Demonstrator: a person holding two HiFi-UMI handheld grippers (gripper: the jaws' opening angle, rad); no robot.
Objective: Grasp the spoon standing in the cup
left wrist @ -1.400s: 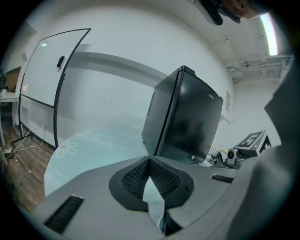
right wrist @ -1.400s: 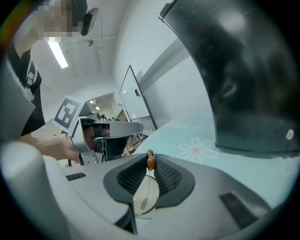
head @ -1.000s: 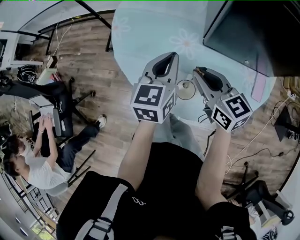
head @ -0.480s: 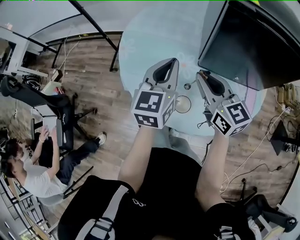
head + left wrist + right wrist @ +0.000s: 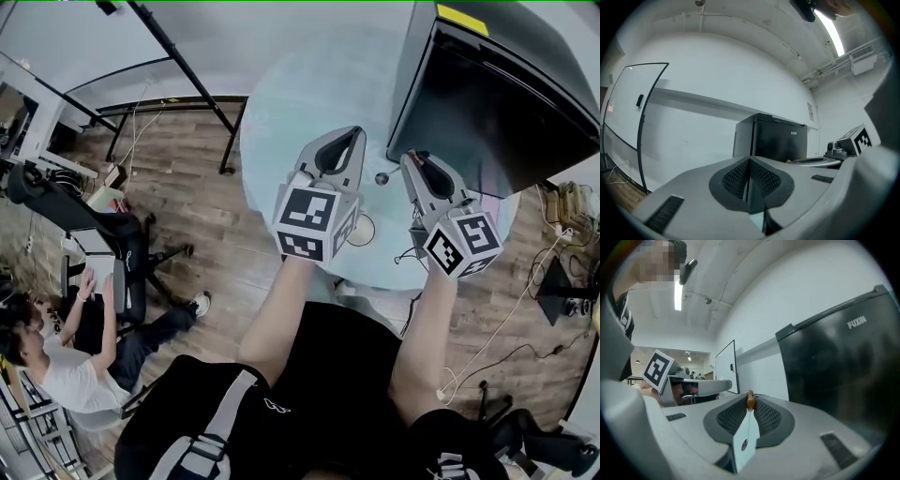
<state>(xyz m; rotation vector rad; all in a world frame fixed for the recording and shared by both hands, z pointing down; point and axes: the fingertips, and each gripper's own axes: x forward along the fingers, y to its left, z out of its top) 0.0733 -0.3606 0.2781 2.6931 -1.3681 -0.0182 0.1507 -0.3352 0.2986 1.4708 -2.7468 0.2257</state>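
Nearest the camera, the person's bare forearms (image 5: 281, 309) reach forward over a black shirt, each hand carrying a tool with a marker cube. The left tongs (image 5: 349, 139) are closed, the ribbed pads meeting edge to edge with nothing between them, as the left gripper view (image 5: 749, 161) shows. Just right of the left cube, between the two tools, the cup (image 5: 373, 230) stands on the pale round worktop (image 5: 309, 84), partly hidden by that cube. The right tongs (image 5: 412, 159) are clamped on the spoon (image 5: 382, 178). Its brown handle end sits pinched at their tips in the right gripper view (image 5: 750, 401), with a thin shaft running down from it. From the head view the spoon's small round bowl shows beyond the cup and apart from it, between the tips of the two tools. Behind them a black cabinet (image 5: 506, 103) rises at the far right of the worktop. To the left, on the wooden floor (image 5: 187, 169), a person (image 5: 66, 347) sits beside a dark chair (image 5: 112, 234). A whiteboard (image 5: 633, 117) stands against the white wall.
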